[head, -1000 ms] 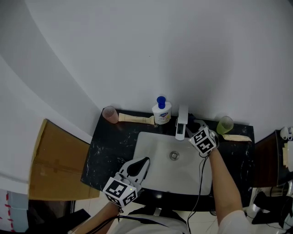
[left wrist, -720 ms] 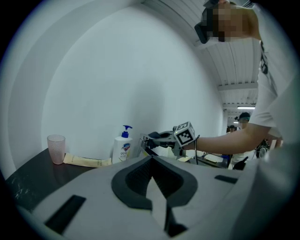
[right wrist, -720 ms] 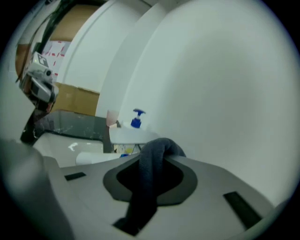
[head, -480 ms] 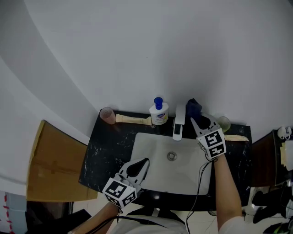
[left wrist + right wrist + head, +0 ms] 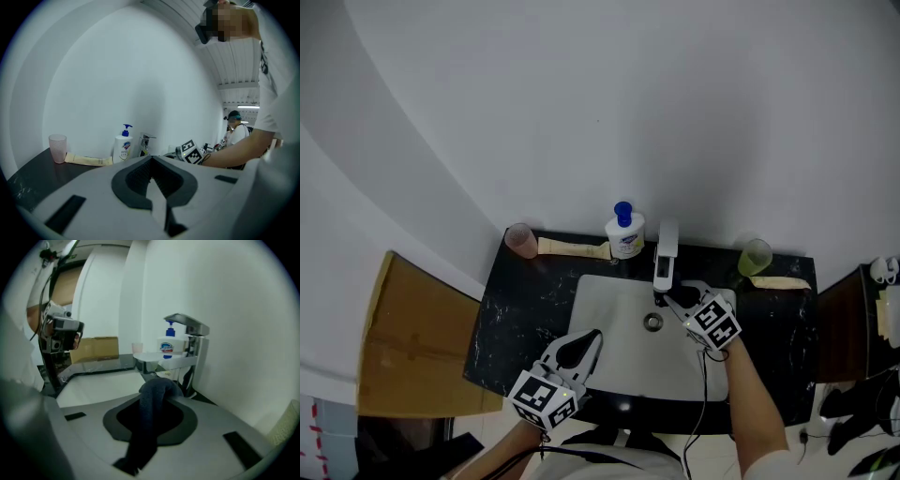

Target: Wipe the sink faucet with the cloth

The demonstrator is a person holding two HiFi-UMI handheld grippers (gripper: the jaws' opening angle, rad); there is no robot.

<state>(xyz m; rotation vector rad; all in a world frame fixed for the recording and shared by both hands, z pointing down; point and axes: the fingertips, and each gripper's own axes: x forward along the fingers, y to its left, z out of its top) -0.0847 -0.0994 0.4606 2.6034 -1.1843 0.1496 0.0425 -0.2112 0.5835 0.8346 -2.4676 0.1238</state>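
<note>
The right gripper (image 5: 677, 302), mid-frame just below the spout of the chrome sink faucet (image 5: 665, 253), clamped the dark blue cloth (image 5: 151, 418). Wiping well likely meant pressing the cloth's bulge against the metal and sliding along it. The left gripper (image 5: 586, 342), lower left, sat closed and empty.

dark blue cloth (image 5: 150, 404), black speckled counter (image 5: 530, 295) (white sink (image 5: 609, 323)), pink cup (image 5: 522, 238), seemingly green cup (image 5: 755, 256).
</note>
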